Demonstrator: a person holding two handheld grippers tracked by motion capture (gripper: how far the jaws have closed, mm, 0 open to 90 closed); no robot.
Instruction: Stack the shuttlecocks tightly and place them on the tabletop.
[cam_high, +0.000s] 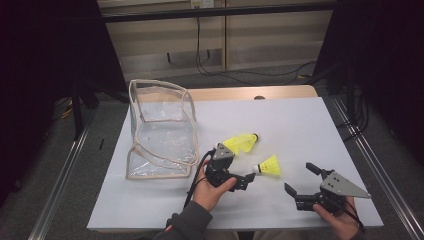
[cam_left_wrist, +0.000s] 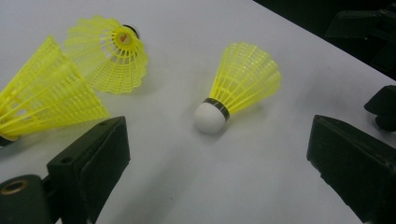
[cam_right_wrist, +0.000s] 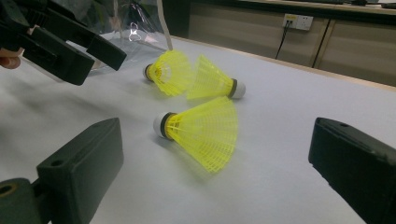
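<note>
Left tool (cam_left_wrist: 217, 154), jaws released, lines up on white-nosed yellow plastic shuttlecock (cam_left_wrist: 236, 86) near clear plastic pouch (cam_high: 160, 130); next, clench on nose.

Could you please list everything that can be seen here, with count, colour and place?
shuttlecocks: three, yellow skirts with white corks, lying on their sides mid-sheet; two close together, the third apart, nearer the person
clear bag: one, transparent with cream edging, standing open on the left part of the sheet
white sheet: one, covering most of the table
table: one, light wood, edge showing at the far side
cables: several, black, on the floor beyond the table
wall socket: one, white, on the back wall
left gripper: one, black, fingers open, pointed at the nearer shuttlecock, nothing held
right gripper: one, black with grey plate, fingers open, empty, near the sheet's right front
hands: two, at the near edge
</note>
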